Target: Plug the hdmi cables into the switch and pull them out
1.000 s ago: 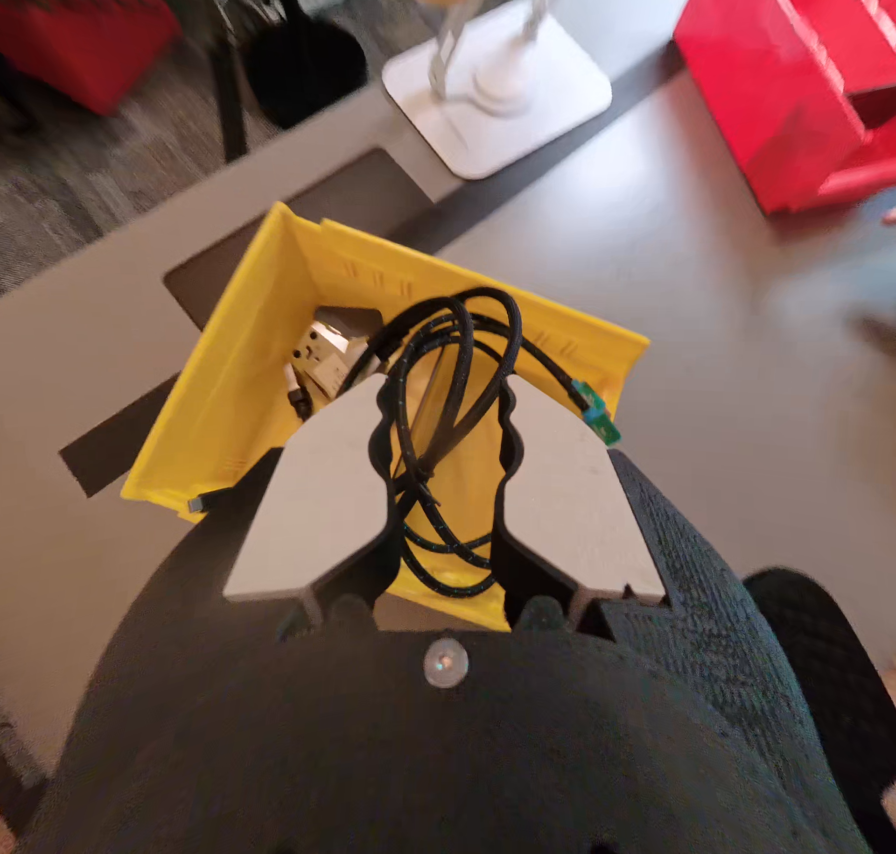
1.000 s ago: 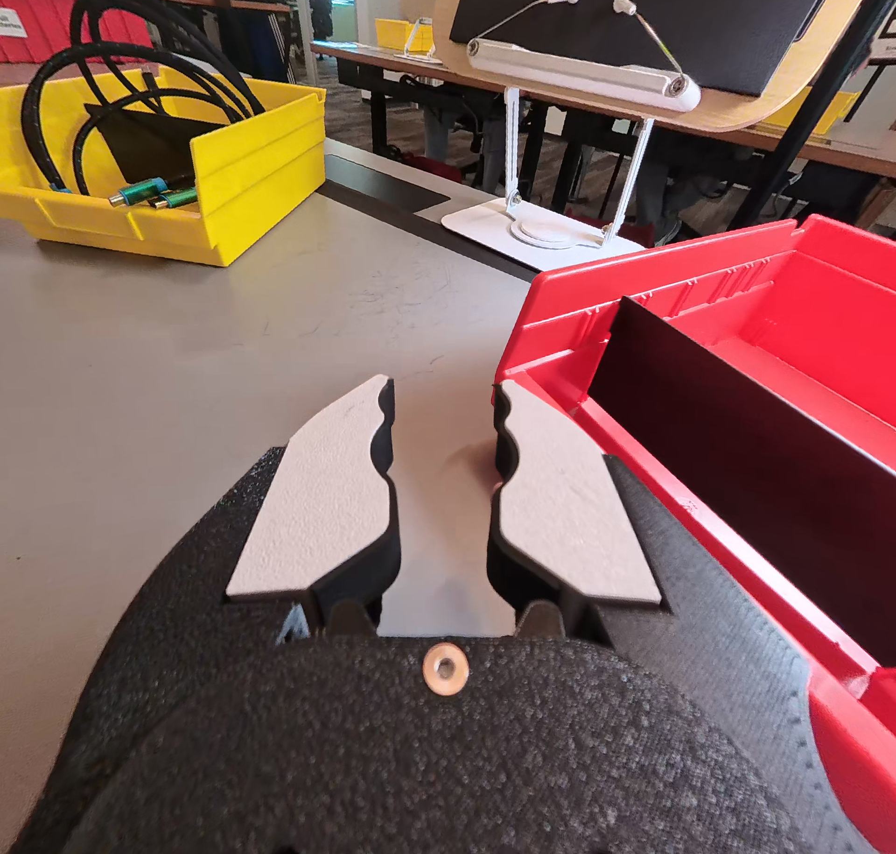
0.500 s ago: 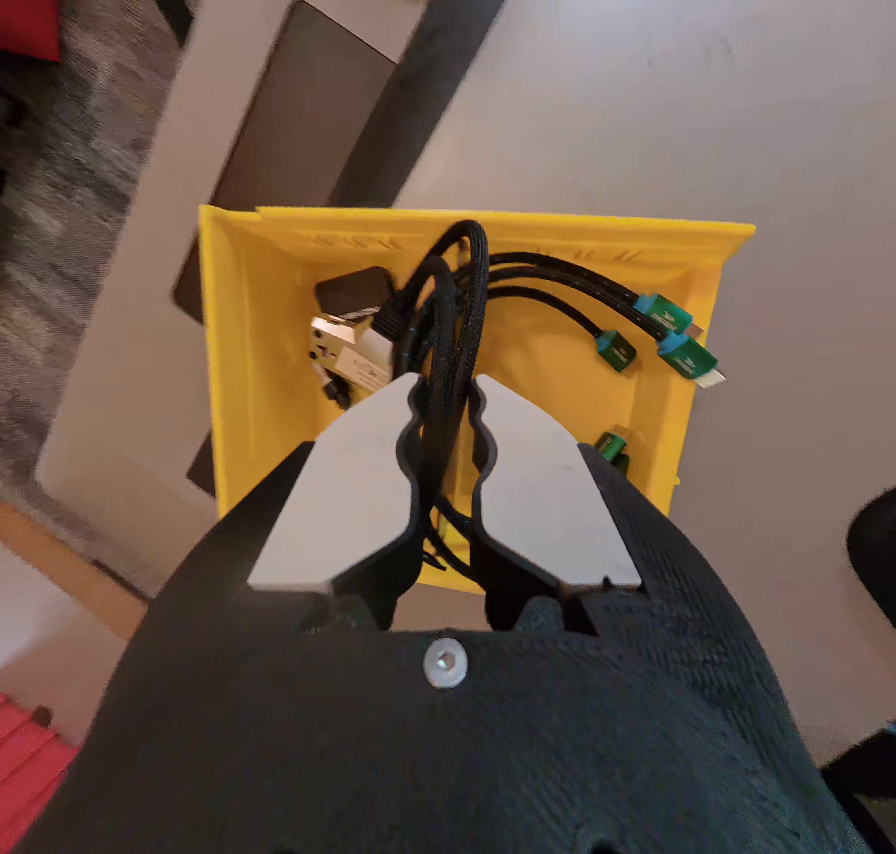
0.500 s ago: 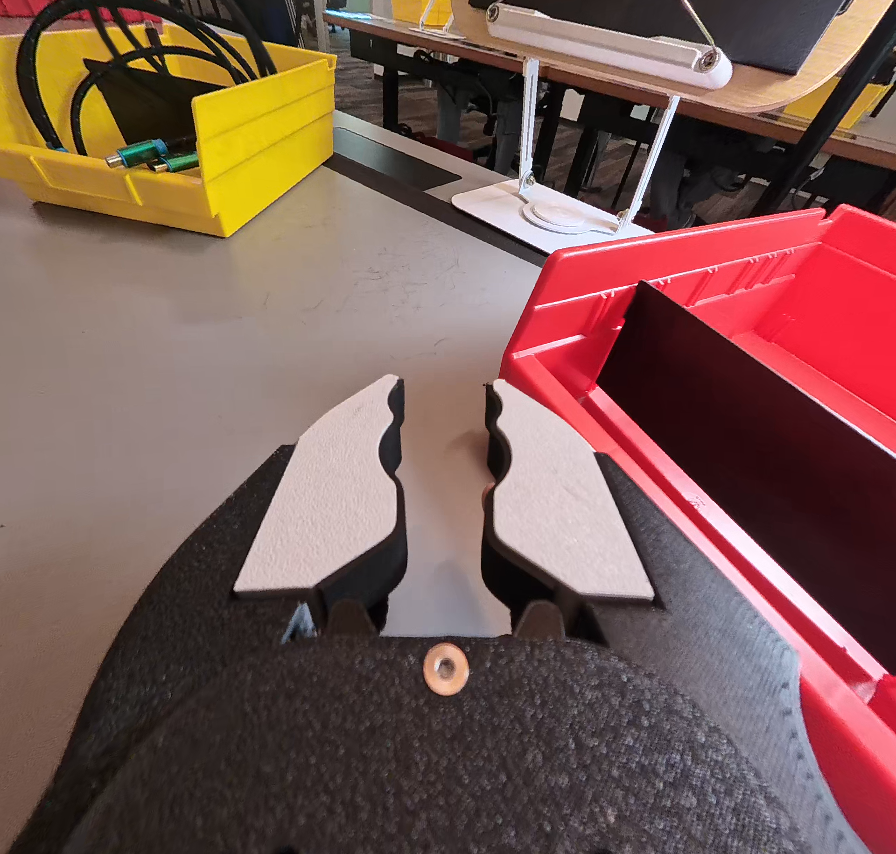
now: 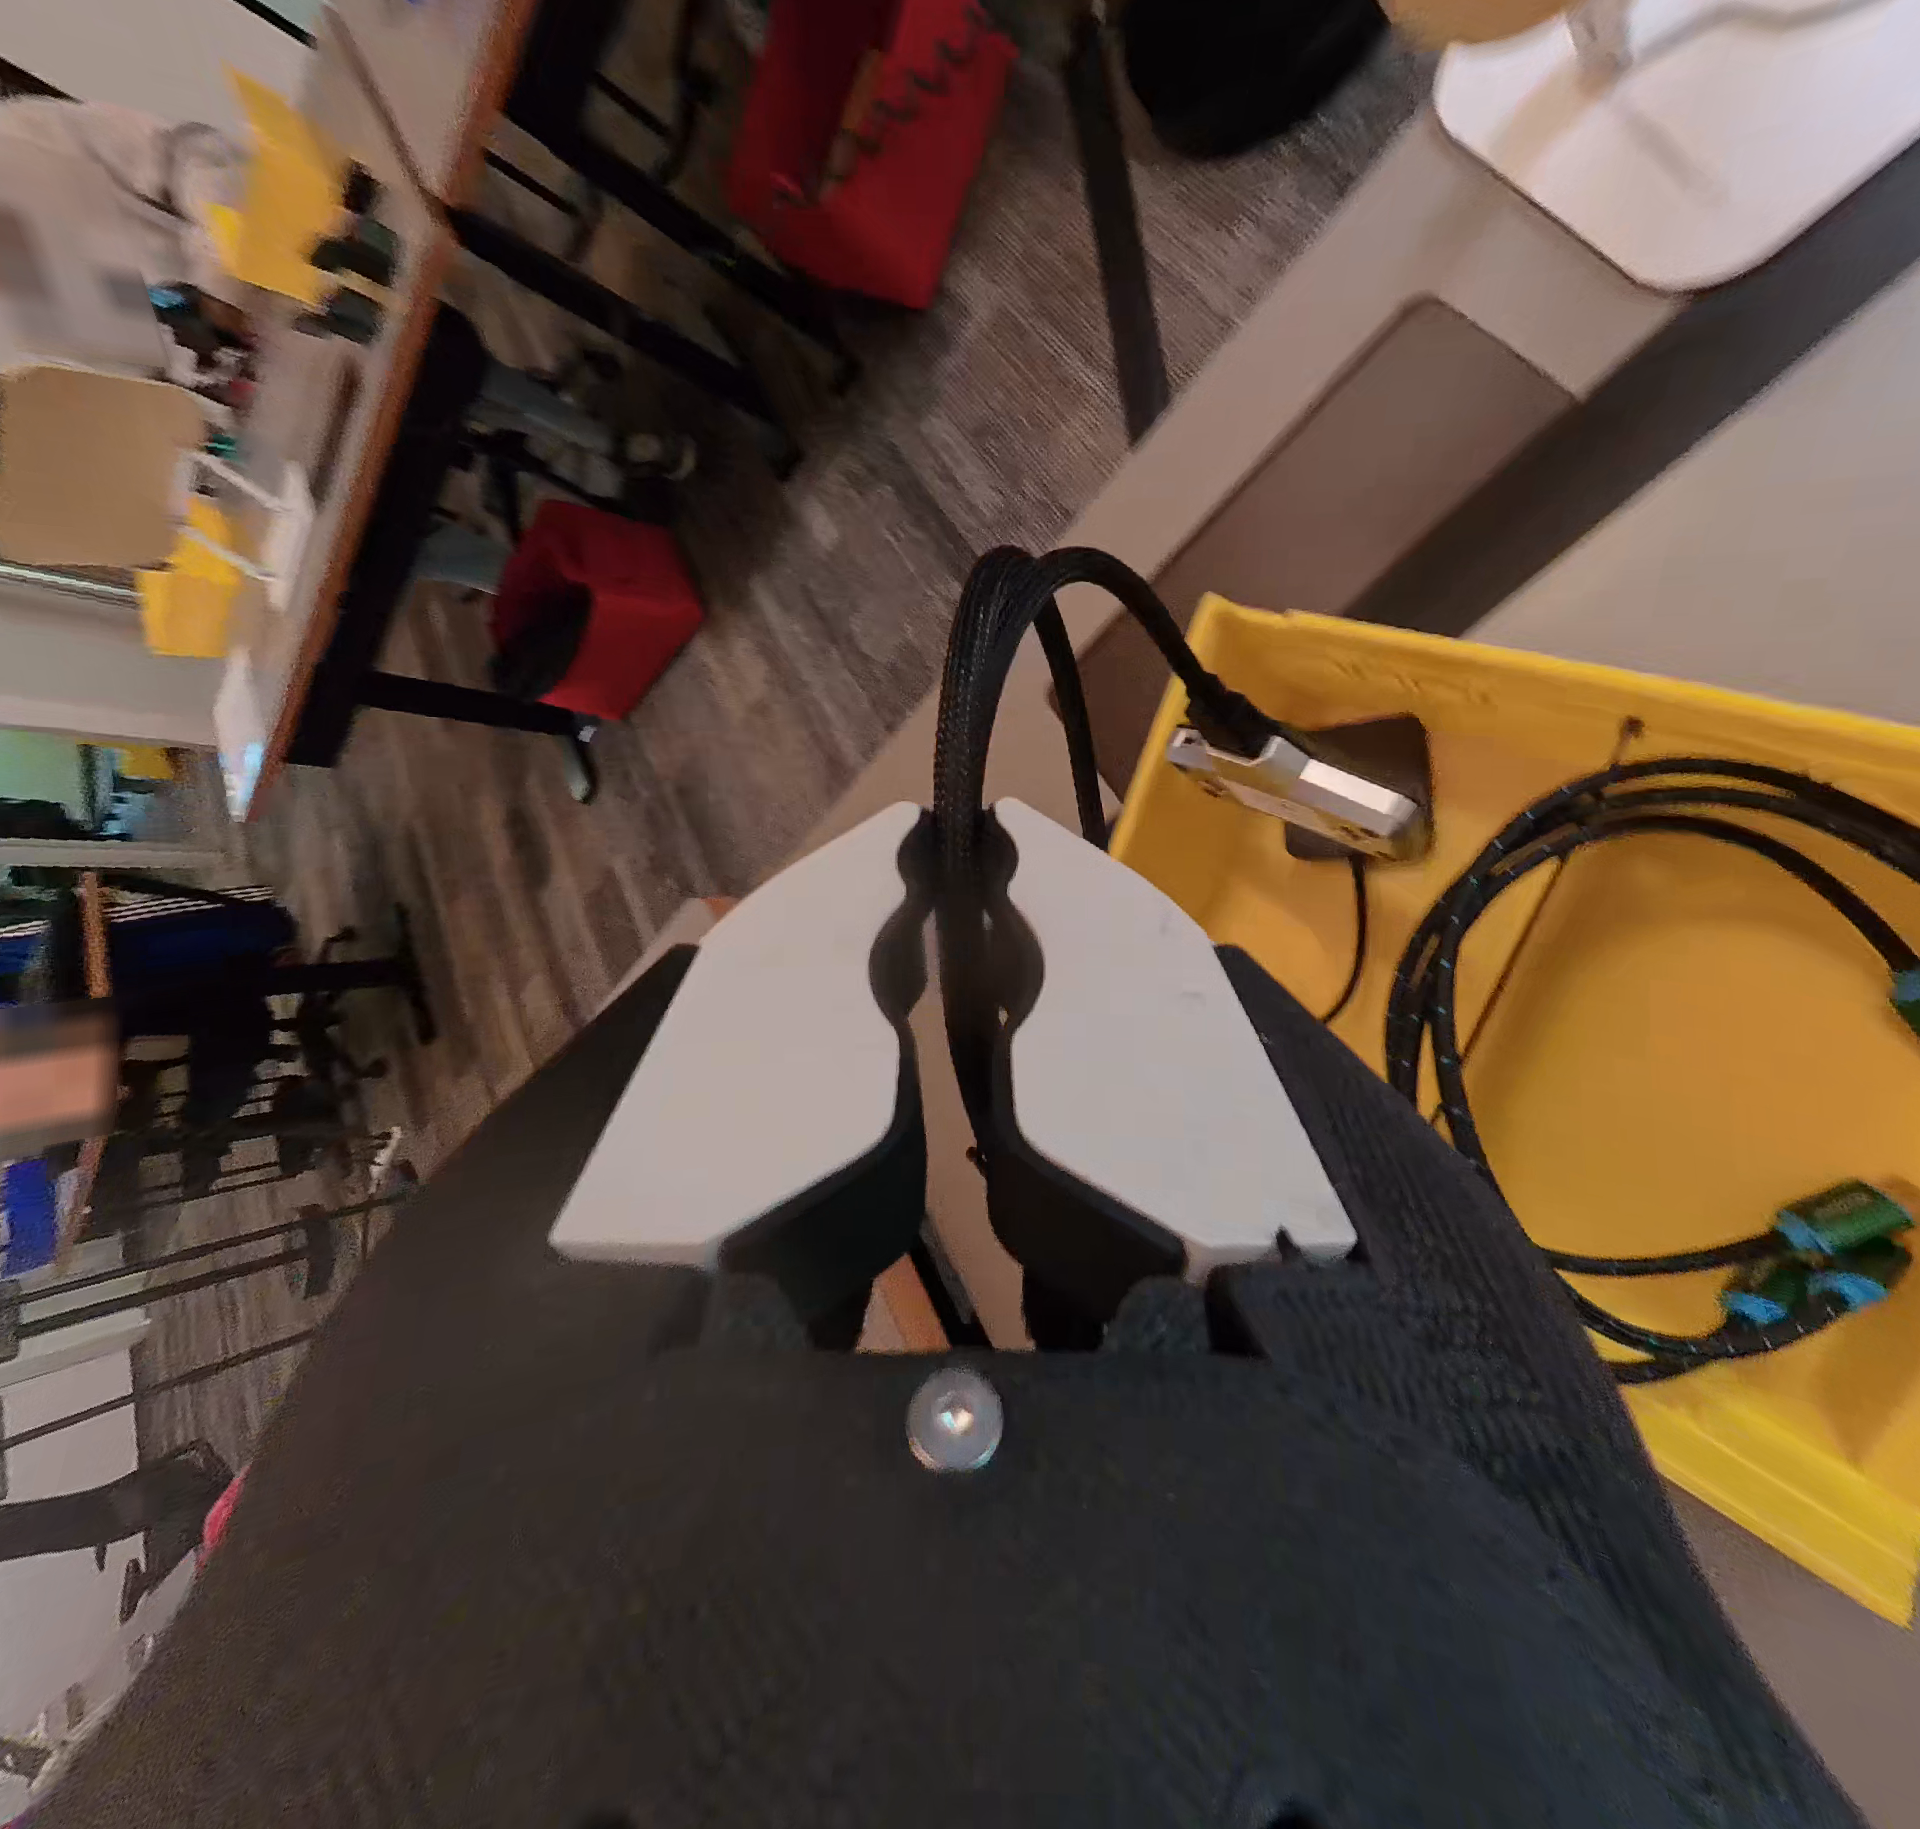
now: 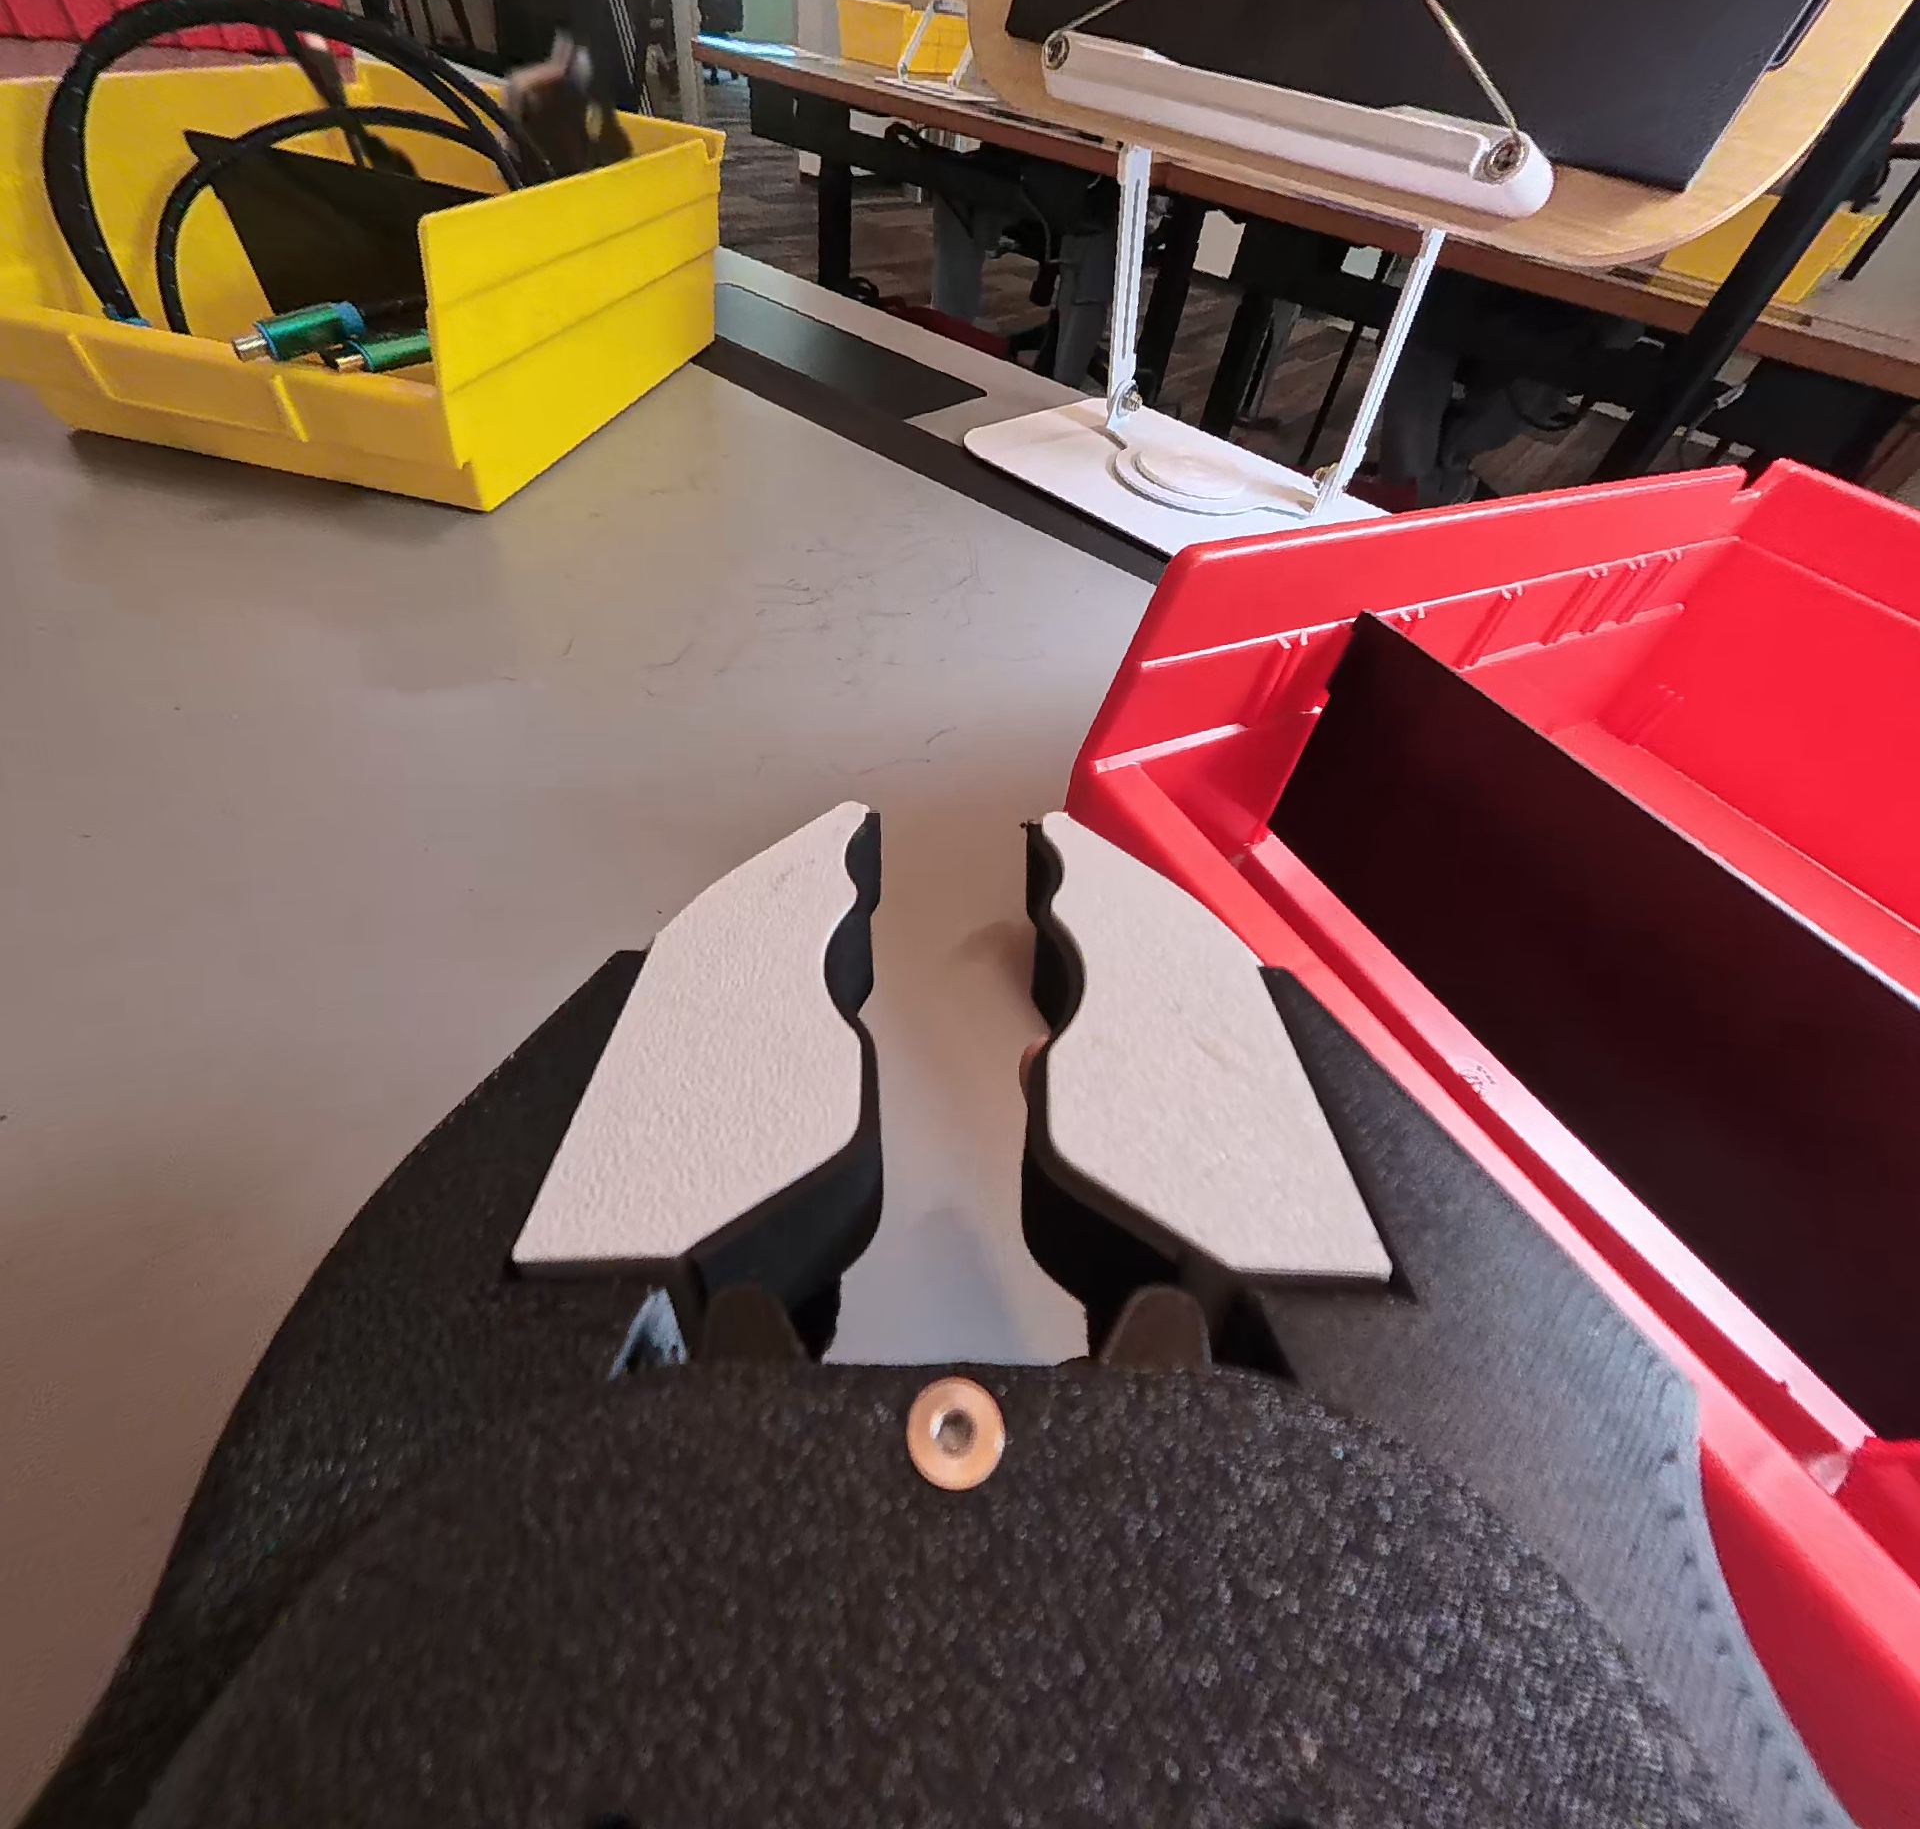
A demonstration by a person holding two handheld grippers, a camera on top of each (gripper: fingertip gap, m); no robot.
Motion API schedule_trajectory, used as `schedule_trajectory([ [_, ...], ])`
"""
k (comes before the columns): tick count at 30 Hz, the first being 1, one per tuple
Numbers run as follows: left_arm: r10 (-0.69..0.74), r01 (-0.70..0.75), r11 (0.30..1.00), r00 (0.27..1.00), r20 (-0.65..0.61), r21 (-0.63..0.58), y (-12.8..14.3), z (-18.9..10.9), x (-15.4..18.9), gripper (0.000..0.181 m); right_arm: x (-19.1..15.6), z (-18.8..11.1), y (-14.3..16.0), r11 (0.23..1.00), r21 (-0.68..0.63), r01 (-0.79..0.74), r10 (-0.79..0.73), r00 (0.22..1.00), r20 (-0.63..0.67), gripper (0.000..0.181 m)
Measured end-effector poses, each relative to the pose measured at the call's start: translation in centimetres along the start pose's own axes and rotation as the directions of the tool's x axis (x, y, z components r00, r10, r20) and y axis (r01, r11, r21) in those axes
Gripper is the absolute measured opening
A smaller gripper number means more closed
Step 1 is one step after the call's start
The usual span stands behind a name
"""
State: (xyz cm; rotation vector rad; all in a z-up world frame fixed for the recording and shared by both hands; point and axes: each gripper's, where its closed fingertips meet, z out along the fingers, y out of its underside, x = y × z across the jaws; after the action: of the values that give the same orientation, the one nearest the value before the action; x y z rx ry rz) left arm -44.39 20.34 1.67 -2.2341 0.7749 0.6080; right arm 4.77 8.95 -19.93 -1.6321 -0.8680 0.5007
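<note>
My left gripper is shut on a bundle of black braided cable. The bundle arches over the fingertips, and one strand ends at the small silver switch, which hangs tilted above the yellow bin. Coiled HDMI cables with green plugs lie in the bin. In the right wrist view the bin stands at the far left, with green plugs at its open front and the blurred switch above its rim. My right gripper is open and empty, low over the grey table.
A red bin with a black divider stands just right of my right gripper. A white stand holding a tilted board is at the table's back edge. Beyond the edge are floor, other desks and red bins. My hands' fingertips stand some 55 cm from each other.
My left gripper closed on the cable bundle in the yellow bin and rose, swinging left; the switch lifted off the bin floor. My right gripper stayed open, almost still.
</note>
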Motion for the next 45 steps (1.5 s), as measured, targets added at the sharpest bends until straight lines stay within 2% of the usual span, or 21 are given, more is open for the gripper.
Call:
schedule_trajectory([
  [3,-0.019,0.011,0.996,0.996,0.082,0.093,-2.8,-4.0,-2.9,0.008,0.0,-0.1,-0.1,1.0,0.008,-0.005,0.005,1.0,0.004,0.026],
  [7,0.024,-0.051,0.978,0.991,0.132,0.203,-7.1,-10.4,-3.9,0.008,-0.1,-0.2,-0.5,1.0,0.024,-0.011,0.011,1.0,0.017,0.027],
  [11,0.055,-0.089,0.952,0.991,0.124,0.294,-10.8,-15.8,-2.0,0.008,-0.5,-0.3,-0.8,0.999,0.039,-0.027,0.026,0.999,0.036,0.027],
  [14,0.052,-0.074,0.928,0.996,0.068,0.364,-12.7,-18.1,1.3,0.008,-0.7,-0.3,-1.1,0.998,0.03,-0.06,0.059,0.998,0.038,0.03],
  [18,0.078,-0.039,0.894,0.994,-0.07,0.446,-14.4,-19.2,8.0,0.008,-1.0,-0.3,-1.8,0.993,0.029,-0.111,0.109,0.992,0.057,0.033],
  [22,0.146,0.01,0.857,0.954,-0.262,0.515,-15.5,-19.5,16.2,0.008,-2.0,-0.7,-3.6,0.991,0.066,-0.119,0.112,0.989,0.099,0.036],
  [27,0.237,0.101,0.764,0.875,-0.422,0.638,-16.9,-20.6,24.8,0.008,-3.9,-2.4,-7.9,0.984,0.119,-0.129,0.096,0.964,0.247,0.044],
  [29,0.243,0.143,0.738,0.855,-0.458,0.659,-17.3,-20.6,27.3,0.008,-4.3,-2.9,-9.0,0.984,0.079,-0.162,0.131,0.943,0.306,0.049],
  [33,0.22,0.287,0.683,0.797,-0.563,0.672,-18.4,-20.6,31.3,0.008,-5.3,-2.3,-8.6,0.975,-0.131,-0.178,0.212,0.922,0.323,0.055],
  [36,0.208,0.371,0.646,0.756,-0.621,0.668,-18.7,-20.1,33.4,0.008,-6.0,-0.9,-6.8,0.952,-0.254,-0.171,0.246,0.921,0.302,0.059],
  [42,0.225,0.486,0.573,0.681,-0.697,0.66,-17.9,-20.4,35.4,0.008,-5.9,1.7,-2.7,0.921,-0.377,-0.094,0.193,0.953,0.232,0.063],
  [45,0.229,0.525,0.535,0.663,-0.712,0.662,-17.3,-20.7,35.6,0.009,-5.6,3.1,-1.8,0.915,-0.397,-0.075,0.168,0.964,0.205,0.055],
])
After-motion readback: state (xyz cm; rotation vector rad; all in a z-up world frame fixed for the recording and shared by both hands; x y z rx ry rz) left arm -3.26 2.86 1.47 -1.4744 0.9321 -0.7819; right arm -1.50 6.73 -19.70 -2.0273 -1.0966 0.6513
